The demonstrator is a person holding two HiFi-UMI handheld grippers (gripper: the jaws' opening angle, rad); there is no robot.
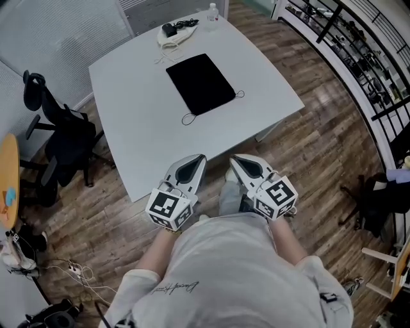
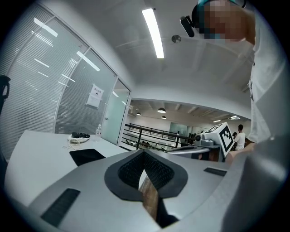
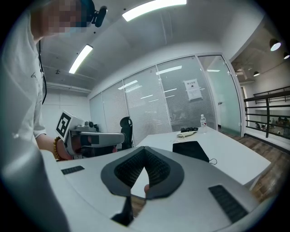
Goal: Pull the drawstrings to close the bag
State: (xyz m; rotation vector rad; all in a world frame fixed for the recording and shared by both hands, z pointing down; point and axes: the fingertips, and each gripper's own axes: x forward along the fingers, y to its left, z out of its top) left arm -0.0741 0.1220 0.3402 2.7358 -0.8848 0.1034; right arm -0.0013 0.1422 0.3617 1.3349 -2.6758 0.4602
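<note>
My left tongs [image 1: 200, 159] are shut tight, pads meeting, with nothing between them; my right tongs [image 1: 234, 159] are shut the same way and just as empty; both sit side by side close in front of my body, tips aimed at the counter [image 1: 141, 128] and a little downward, over the wooden floor [image 1: 320, 147] just short of the counter's near edge. The black bag [image 1: 200, 83] lies flat near the middle of the white counter, well apart from both tongs; its drawstrings [image 1: 239, 94] trail out in small loops at the two corners of the end nearer me, lying loose on the surface. At the far corner of the counter there is what looks like a pale pouch [image 1: 174, 35] with something dark on top, though it is too small to be sure; a clear bottle [image 1: 213, 11] stands just beside it. A black office chair [image 1: 61, 131] stands off the counter's left side.
</note>
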